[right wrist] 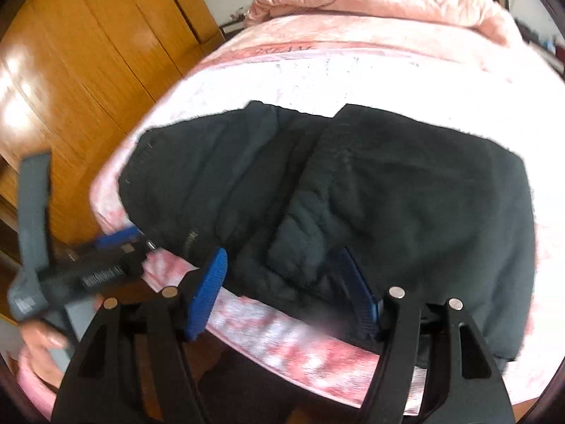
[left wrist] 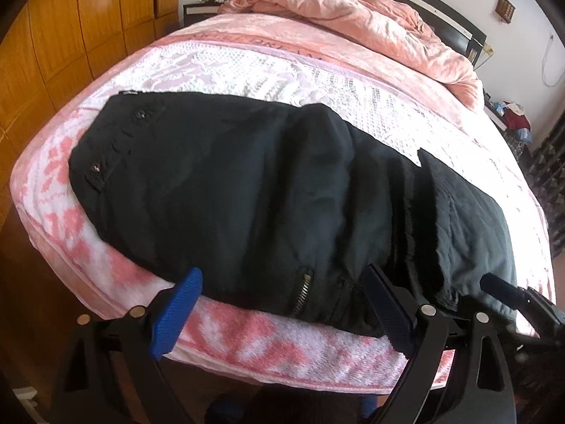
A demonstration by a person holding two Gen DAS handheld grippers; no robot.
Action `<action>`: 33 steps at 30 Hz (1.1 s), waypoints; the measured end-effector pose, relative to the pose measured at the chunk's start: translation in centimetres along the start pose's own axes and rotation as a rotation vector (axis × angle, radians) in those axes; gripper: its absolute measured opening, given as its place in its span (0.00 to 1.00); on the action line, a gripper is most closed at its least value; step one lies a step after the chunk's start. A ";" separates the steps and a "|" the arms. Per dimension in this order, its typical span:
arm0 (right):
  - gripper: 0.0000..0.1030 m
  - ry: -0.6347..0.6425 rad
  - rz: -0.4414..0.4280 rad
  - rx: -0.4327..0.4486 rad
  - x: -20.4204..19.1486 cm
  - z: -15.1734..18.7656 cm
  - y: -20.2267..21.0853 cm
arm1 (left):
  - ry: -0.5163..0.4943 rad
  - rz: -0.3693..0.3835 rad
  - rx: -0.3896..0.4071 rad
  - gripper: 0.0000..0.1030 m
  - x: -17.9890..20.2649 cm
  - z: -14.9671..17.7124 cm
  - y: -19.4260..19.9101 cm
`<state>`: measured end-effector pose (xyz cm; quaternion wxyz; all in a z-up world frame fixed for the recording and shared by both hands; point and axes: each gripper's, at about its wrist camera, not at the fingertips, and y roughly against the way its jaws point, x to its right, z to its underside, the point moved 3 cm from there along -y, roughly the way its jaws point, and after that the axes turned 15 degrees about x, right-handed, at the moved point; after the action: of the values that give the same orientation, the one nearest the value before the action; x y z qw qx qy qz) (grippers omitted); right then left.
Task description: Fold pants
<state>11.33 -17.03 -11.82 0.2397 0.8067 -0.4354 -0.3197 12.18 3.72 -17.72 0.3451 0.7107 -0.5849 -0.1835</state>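
The black pants (left wrist: 254, 190) lie folded across the near end of the bed, waistband with buttons at the left, a zip pocket at the near edge; they also fill the right wrist view (right wrist: 388, 190). My left gripper (left wrist: 282, 304) is open, its blue fingers (left wrist: 176, 314) spread either side of the pants' near edge by the zip. My right gripper (right wrist: 286, 289) is open, its fingers (right wrist: 208, 293) astride the pants' near edge where a folded flap hangs. The left gripper also shows at the left of the right wrist view (right wrist: 116, 247).
The bed carries a pink-and-white patterned blanket (left wrist: 247, 70) and a bunched pink duvet (left wrist: 370, 24) at the head. A wooden wardrobe (left wrist: 70, 35) stands left of the bed. A cluttered side table (left wrist: 512, 116) is at the far right.
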 end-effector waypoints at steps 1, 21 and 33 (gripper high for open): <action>0.65 0.031 0.021 -0.010 -0.3 0.3 -0.2 | -0.009 -0.004 -0.003 0.90 -0.2 -0.2 -0.2; 0.07 0.013 0.019 -0.025 -1.3 0.0 -1.6 | -0.010 -0.045 -0.061 0.90 -3.4 0.6 -2.6; 0.06 0.102 -0.078 -0.098 -6.2 1.7 -5.1 | 0.020 -0.067 -0.041 0.90 -4.8 0.1 -1.8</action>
<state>10.34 -9.27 -14.45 0.2880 0.8256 -0.3747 -0.3082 12.23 8.45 -19.73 0.3590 0.7246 -0.5533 -0.2000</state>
